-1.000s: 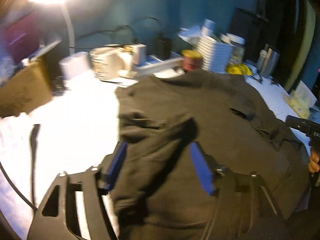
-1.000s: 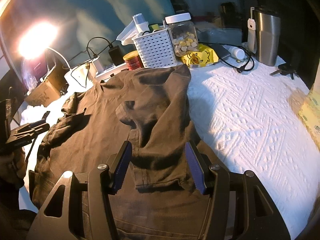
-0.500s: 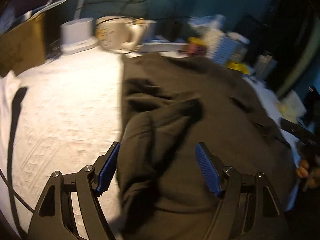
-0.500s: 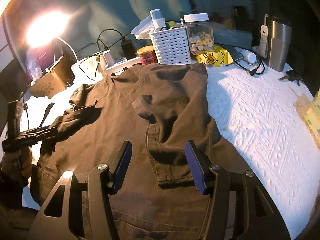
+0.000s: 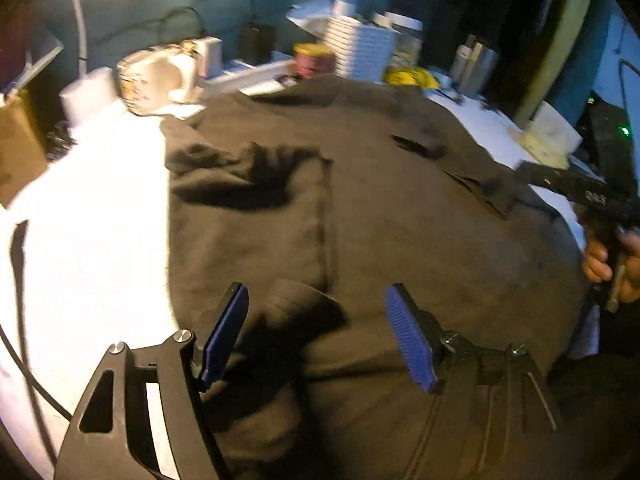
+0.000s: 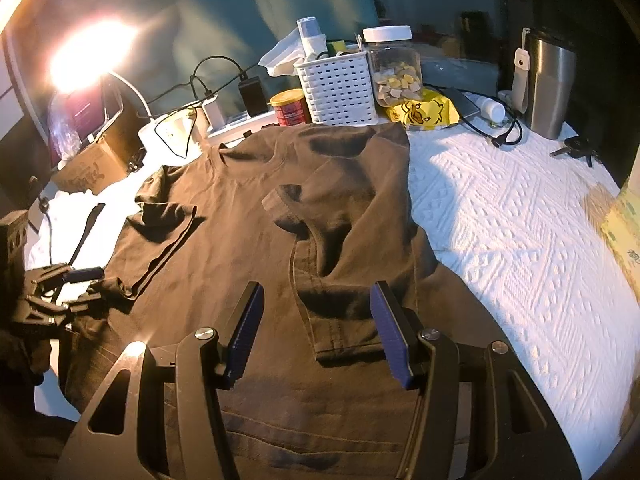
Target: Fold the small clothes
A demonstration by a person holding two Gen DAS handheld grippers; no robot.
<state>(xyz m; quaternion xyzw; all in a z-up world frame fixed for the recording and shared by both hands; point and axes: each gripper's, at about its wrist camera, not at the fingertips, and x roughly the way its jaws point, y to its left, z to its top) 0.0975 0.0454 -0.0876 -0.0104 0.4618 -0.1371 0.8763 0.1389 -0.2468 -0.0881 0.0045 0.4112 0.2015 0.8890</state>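
One dark shirt lies under two half-open, empty grippers, left and right, its hem cut off.

white textured bedspread under a spread dark brown t-shirt, white slotted basket, red tin, clear snack jar, yellow duck packet, steel tumbler, keys, cardboard box along the far edge
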